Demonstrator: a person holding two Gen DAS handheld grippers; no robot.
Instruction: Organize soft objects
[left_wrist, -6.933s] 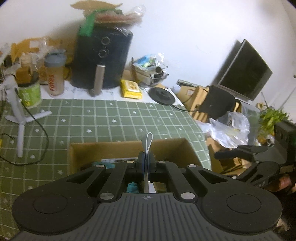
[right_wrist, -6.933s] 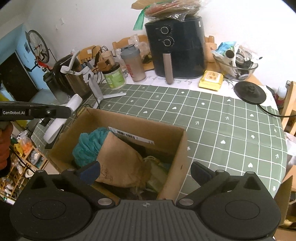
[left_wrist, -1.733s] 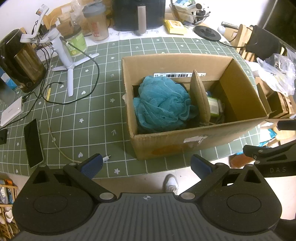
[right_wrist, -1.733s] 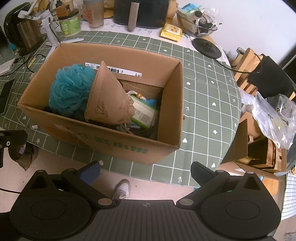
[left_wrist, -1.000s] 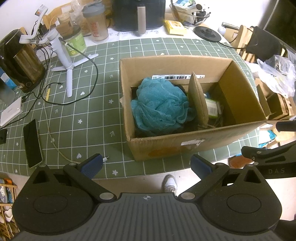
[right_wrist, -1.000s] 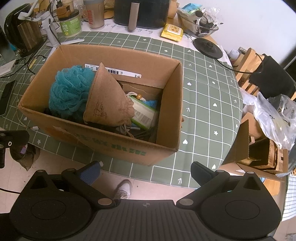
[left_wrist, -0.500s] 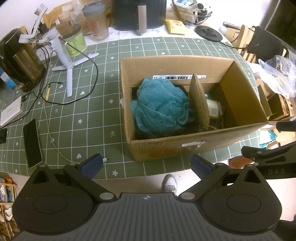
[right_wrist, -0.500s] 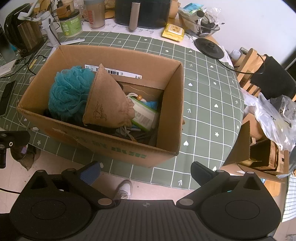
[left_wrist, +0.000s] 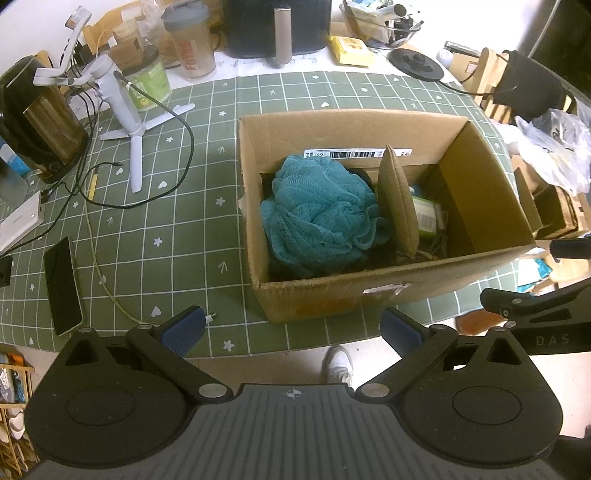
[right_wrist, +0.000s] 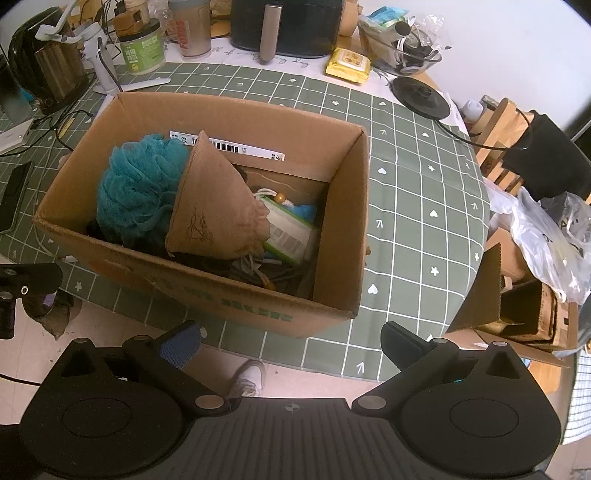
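The box (left_wrist: 369, 291) sits open-topped at the near edge of the green checked table (left_wrist: 184, 229), its long axis running left to right across both views. Inside, the teal loofah (left_wrist: 317, 214) fills the left end, and the tan pouch (right_wrist: 214, 214) stands on edge just beside it, touching it, its pointed top toward the barcode label on the far wall and its flat faces turned toward the box's two ends. A green-and-white packet (right_wrist: 288, 232) lies to the right of the pouch, over tangled cords on the box floor. The left gripper (left_wrist: 291, 326) hangs off the table's near edge in front of the box, jaws spread wide and holding nothing. The right gripper (right_wrist: 290, 341) hangs likewise, fingers wide apart, empty, touching nothing. A phone (left_wrist: 62, 284) lies flat on the table well left of the box.
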